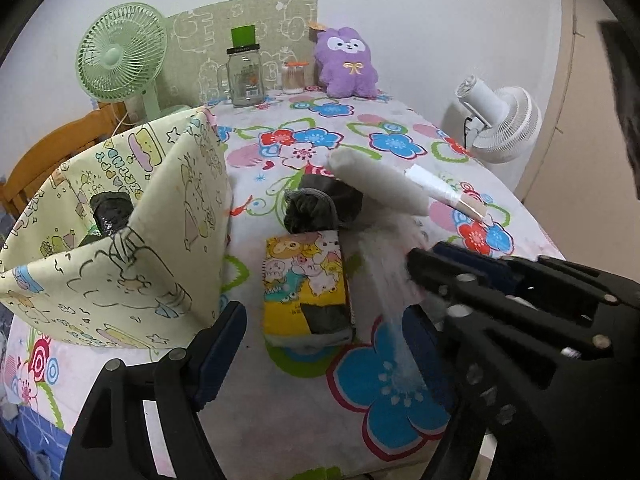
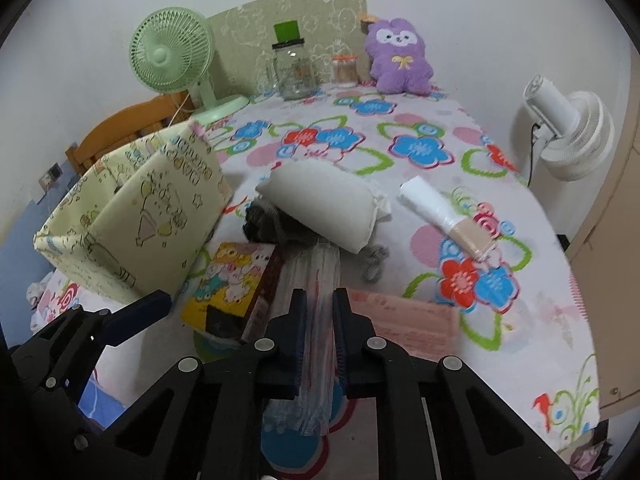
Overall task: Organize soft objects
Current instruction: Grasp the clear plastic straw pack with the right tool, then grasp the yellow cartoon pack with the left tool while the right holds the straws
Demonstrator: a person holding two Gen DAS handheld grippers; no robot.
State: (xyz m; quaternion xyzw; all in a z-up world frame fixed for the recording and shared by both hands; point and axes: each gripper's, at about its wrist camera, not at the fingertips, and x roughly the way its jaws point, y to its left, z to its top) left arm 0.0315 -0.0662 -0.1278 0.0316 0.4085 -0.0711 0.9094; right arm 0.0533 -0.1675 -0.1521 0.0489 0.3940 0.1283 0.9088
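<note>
The tabletop (image 2: 420, 184) under its flowered cloth carries everything, and the big thing on it is the yellow cloth bin (image 1: 132, 240) at the left edge, standing open at the top with something dark already inside — that looks like where the soft things are meant to go. Next to it, in the middle, lie a white rolled pillow (image 2: 324, 208) resting over a dark bundle of socks (image 1: 316, 208), with a cartoon-printed tissue pack (image 1: 306, 288) just in front, touching the bin's near corner. The right tongs (image 2: 320, 312) are shut on a clear plastic packet (image 2: 316, 280) whose far end runs up under the pillow, so I'd lift it straight and slowly — pull sideways and the pillow may roll off the socks. The packet is limp, so it will likely sag; carrying it high over the bin's rim before letting go seems wise. The left tongs (image 1: 320, 320) hang wide with nothing between them, beside the bin and the tissue pack, well placed to steady the bin's floppy wall. A small white roll with tan tape (image 2: 448, 216) lies apart to the right.
</note>
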